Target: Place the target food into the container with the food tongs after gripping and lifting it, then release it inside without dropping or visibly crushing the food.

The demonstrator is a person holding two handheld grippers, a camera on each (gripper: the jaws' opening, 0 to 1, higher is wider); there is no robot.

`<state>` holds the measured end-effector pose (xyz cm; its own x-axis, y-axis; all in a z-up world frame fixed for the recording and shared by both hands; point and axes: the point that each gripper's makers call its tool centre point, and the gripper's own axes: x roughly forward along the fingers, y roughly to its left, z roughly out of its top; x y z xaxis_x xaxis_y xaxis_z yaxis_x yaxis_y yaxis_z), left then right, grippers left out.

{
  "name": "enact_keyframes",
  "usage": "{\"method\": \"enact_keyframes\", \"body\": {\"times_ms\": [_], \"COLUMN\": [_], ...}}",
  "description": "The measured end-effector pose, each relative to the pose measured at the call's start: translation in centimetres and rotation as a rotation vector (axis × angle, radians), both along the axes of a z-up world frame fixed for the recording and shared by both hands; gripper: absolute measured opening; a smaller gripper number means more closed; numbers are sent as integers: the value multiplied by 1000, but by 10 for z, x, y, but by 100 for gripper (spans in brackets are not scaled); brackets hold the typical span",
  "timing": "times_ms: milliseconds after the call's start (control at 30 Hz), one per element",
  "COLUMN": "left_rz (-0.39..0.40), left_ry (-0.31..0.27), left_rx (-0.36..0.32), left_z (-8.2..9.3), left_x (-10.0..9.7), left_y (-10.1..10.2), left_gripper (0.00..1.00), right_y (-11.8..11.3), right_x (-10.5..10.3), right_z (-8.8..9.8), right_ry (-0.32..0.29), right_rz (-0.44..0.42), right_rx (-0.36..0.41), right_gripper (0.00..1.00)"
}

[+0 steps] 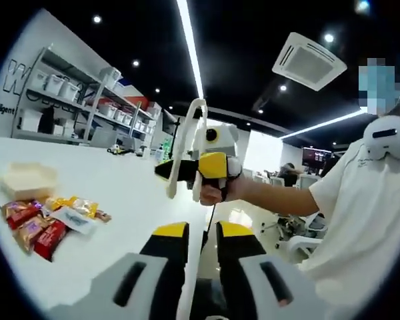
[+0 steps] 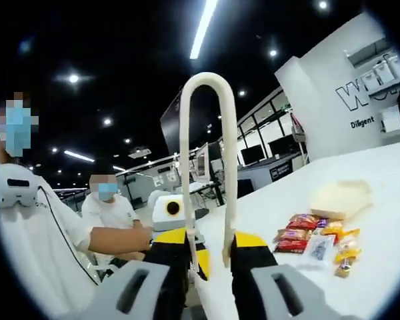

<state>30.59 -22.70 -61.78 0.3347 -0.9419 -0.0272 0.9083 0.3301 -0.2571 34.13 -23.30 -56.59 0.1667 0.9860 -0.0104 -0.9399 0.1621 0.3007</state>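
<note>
White food tongs (image 2: pixel 209 153) stand upright between my right gripper's (image 2: pixel 210 245) yellow-tipped jaws, which are shut on their two arms, loop end up. In the left gripper view the same tongs (image 1: pixel 187 143) hang in the air, held by the right gripper (image 1: pixel 187 170) over the table's edge. My left gripper (image 1: pixel 203 233) is open with nothing between its jaws. Several wrapped snacks (image 1: pixel 47 223) (image 2: pixel 317 243) lie in a small heap on the white table (image 1: pixel 120 193). A pale, shallow container (image 1: pixel 28 180) (image 2: pixel 340 197) sits just beyond them. Both grippers are well away from the food.
The person in a white shirt (image 1: pixel 360 213) stands beside the table's edge, one hand (image 1: pixel 217 192) on the right gripper. A second person (image 2: pixel 110 207) sits behind. Shelves with bins (image 1: pixel 87 100) line the far wall. The table (image 2: pixel 387 187) stretches on past the snacks.
</note>
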Motion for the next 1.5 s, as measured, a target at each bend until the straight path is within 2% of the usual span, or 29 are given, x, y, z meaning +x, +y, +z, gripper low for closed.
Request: {"method": "enact_keyframes", "body": {"times_ms": [133, 167, 267, 333, 433, 500, 567, 633, 733, 800, 867, 1067, 1200, 1333, 1400, 1433, 1500], "left_rz": [112, 172, 270, 302, 399, 455, 501, 553, 628, 647, 655, 692, 702, 700, 695, 694, 695], "left_ry": [-47, -60, -115, -99, -117, -142, -163, -159, -181, -134, -97, -126, -125, -122, -132, -130, -89], "left_rx": [20, 31, 95, 87, 116, 116, 144, 111, 112, 93, 104, 168, 191, 236, 225, 217, 189], "left_z": [-5, -7, -16, -19, -24, -23, -24, -20, -17, -21, -28, -36, -41, -48, -46, -45, -49], "left_x": [16, 23, 37, 40, 51, 58, 64, 71, 80, 83, 85, 87, 90, 92, 91, 90, 92], "left_y": [18, 28, 44, 50, 64, 72, 80, 87, 101, 106, 109, 118, 119, 117, 116, 117, 120], "left_gripper": [24, 26, 33, 39, 55, 61, 63, 63, 64, 65, 67, 69, 69, 69, 69, 69, 70], "right_y": [-2, -1, -2, -4, -9, -14, -19, -21, -27, -28, -29, -34, -35, -40, -39, -39, -41], "right_x": [22, 26, 45, 57, 76, 92, 108, 118, 138, 143, 146, 151, 152, 158, 157, 158, 162], "right_z": [-13, -17, -26, -29, -30, -32, -34, -33, -39, -43, -48, -65, -73, -86, -90, -91, -98], "right_ry": [-22, -23, -35, -29, -3, 7, 21, 13, 25, 25, 25, 34, 43, 57, 82, 75, 79], "right_rz": [-103, -120, -198, -252, -324, -386, -441, -466, -510, -518, -523, -548, -561, -593, -588, -592, -612], "right_rx": [-51, -68, -89, -91, -84, -92, -113, -122, -149, -167, -183, -235, -257, -311, -306, -308, -336], "right_gripper": [18, 18, 18, 18, 18, 18, 17, 17, 18, 18, 18, 18, 18, 19, 19, 19, 19]}}
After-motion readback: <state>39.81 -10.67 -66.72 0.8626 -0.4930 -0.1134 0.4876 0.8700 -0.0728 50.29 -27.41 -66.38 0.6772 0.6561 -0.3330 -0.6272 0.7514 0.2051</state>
